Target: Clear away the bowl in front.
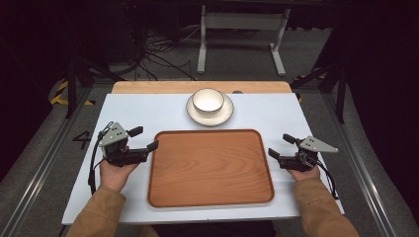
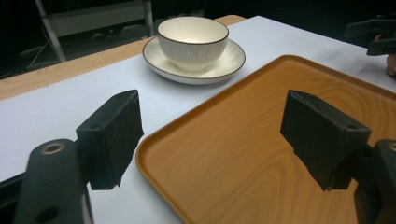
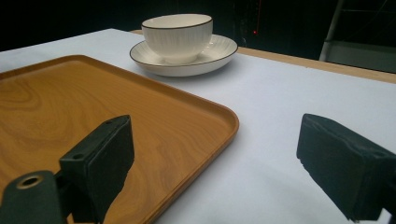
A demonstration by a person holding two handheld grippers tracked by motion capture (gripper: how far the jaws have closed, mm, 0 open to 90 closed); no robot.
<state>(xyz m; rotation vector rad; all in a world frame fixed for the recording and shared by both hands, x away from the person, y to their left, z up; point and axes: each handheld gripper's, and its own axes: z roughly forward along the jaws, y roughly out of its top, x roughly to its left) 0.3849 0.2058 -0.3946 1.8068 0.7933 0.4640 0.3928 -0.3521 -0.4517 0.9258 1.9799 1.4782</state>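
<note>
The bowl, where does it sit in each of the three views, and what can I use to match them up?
High view: bowl at top centre, on the saucer, beyond the tray.
Left gripper view: bowl at top centre, past the tray's far corner.
Right gripper view: bowl at top, left of centre.
Shared landmark: the tray, nearer than the bowl in every view.

A white-topped table (image 1: 148,111) with a bare wooden strip along its upper edge fills the middle of the high view. A wooden tray (image 1: 210,168) lies at centre frame; above it sits a saucer (image 1: 193,112) carrying a bowl (image 1: 208,100).
</note>
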